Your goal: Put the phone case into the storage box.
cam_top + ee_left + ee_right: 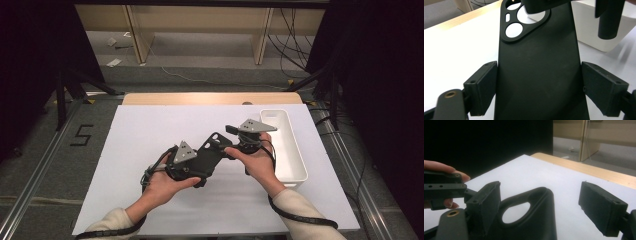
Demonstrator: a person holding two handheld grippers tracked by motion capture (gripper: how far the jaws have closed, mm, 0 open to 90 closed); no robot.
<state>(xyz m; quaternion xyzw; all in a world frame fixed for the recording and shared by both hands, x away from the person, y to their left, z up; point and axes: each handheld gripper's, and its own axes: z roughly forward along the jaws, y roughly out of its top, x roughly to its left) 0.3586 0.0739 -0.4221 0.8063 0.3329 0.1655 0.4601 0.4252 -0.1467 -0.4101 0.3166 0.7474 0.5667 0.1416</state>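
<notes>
On the left, the left gripper clamps its jaws on the sides of a black phone case, holding it above the white table. The right gripper meets the case's camera end, jaws apparently open around it. Beside it sits a white bin.

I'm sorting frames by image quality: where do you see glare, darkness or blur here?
High view: evenly lit white table, black surrounds, all fairly sharp. Left gripper view: phone case sharp with a soft sheen, the white bin bright and washed out, the other gripper at the top soft. Right gripper view: dim, the upper left pure black, the near jaws softly blurred.
</notes>
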